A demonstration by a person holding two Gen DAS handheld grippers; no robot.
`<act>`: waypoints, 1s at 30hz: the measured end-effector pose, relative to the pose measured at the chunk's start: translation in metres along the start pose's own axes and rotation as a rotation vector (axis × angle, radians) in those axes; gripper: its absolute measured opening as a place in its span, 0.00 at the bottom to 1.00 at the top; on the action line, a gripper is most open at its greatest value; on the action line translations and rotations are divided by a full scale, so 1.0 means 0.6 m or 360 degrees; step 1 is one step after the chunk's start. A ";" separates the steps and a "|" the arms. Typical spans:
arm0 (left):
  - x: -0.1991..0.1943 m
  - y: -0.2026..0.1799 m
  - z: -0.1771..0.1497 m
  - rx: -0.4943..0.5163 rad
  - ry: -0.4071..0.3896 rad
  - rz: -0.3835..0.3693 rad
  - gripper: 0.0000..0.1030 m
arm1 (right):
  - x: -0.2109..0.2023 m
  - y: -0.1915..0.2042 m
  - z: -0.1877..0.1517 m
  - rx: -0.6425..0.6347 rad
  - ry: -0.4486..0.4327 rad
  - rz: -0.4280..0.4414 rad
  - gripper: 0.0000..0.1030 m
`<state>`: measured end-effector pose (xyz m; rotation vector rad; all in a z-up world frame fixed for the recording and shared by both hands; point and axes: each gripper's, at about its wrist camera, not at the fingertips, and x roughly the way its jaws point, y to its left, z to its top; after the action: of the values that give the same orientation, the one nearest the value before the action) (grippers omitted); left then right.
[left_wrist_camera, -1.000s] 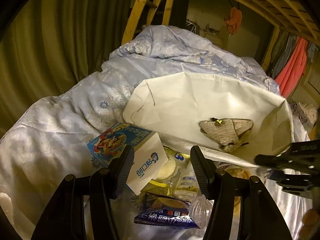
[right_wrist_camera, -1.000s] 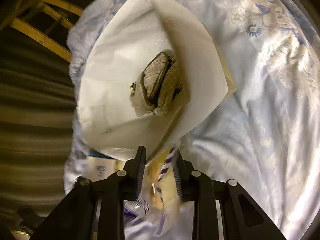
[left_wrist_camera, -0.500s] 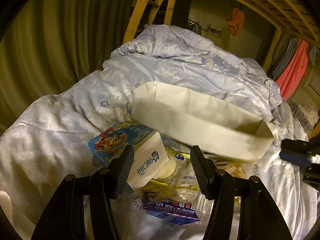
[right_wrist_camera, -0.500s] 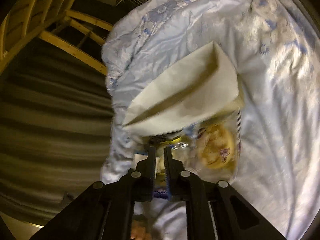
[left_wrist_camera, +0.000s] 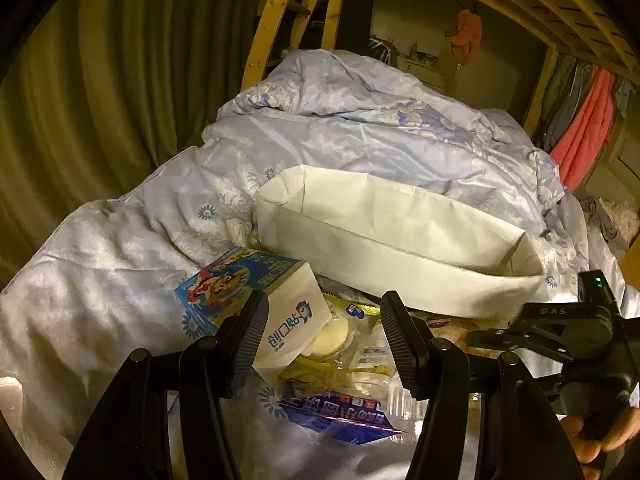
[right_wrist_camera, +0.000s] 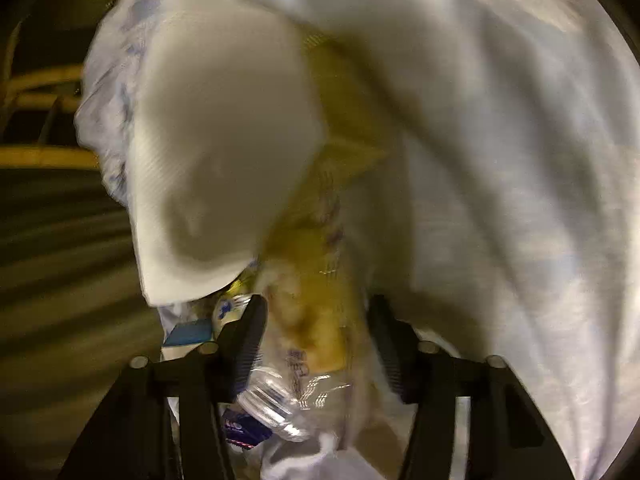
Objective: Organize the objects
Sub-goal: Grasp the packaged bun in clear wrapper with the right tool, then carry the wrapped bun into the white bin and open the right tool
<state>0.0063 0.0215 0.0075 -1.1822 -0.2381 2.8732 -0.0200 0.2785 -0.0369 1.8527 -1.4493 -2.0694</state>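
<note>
While your left gripper is hovering with its jaws spread wide and nothing between them, your right gripper is now standing open too, straddling the clear bread packet without visibly pinching it; half a second ago those fingers were nearly closed, and a second ago they were clamped at the edge of the bin, so you are looking at a release followed by a fresh approach. The right view is blurring with motion, so whether the pads are touching the wrapper is something you cannot tell from here. Just beyond your left fingers the pile is lying on the pale blue quilt: the blue-and-white bandage box against the left fingertip, yellow snack packets in the middle, a dark blue wrapper nearest you and a clear plastic bottle beside it. Behind them the cream fabric bin is sitting upright again, its mouth facing up, where a second ago it was tipped toward you showing a plaid pouch inside. That is probably meaning the bin is ready for loading, and the bread packet is likely your next pick.
</note>
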 end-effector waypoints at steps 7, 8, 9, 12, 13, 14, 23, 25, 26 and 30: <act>-0.010 -0.008 0.002 0.0007 -0.0020 -0.0020 0.56 | -0.004 0.019 -0.016 -0.0050 -0.0047 -0.0013 0.36; -0.010 -0.010 0.001 0.0011 -0.0022 -0.0020 0.56 | -0.009 0.018 -0.020 -0.0030 -0.0061 0.0012 0.35; -0.010 -0.010 0.001 0.0013 -0.0023 -0.0019 0.56 | -0.014 0.017 -0.024 -0.0016 -0.0077 0.0034 0.35; -0.010 -0.012 0.000 0.0021 -0.0028 -0.0016 0.56 | -0.037 0.022 -0.039 0.0013 -0.0132 0.0092 0.34; -0.010 -0.012 0.000 0.0020 -0.0029 -0.0016 0.56 | -0.045 0.023 -0.043 0.0024 -0.0147 0.0117 0.34; -0.010 -0.011 0.000 0.0014 -0.0033 -0.0019 0.56 | -0.052 0.024 -0.049 0.0032 -0.0162 0.0138 0.34; -0.017 0.002 0.004 -0.0064 -0.0071 -0.0053 0.56 | -0.112 0.037 -0.081 0.0093 -0.0167 0.0389 0.32; -0.019 0.005 0.005 -0.0088 -0.0084 -0.0061 0.56 | -0.131 0.050 -0.091 0.0063 -0.0138 0.0499 0.32; -0.021 0.007 0.005 -0.0100 -0.0092 -0.0066 0.56 | -0.143 0.058 -0.098 0.0031 -0.0141 0.0547 0.32; -0.034 0.016 0.007 -0.0161 -0.0145 -0.0114 0.56 | -0.189 0.085 -0.123 -0.0110 -0.0211 0.0616 0.32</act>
<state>0.0183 0.0095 0.0234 -1.0345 -0.4237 2.8862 0.0442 0.2673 0.0922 1.3028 -1.5882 -2.0456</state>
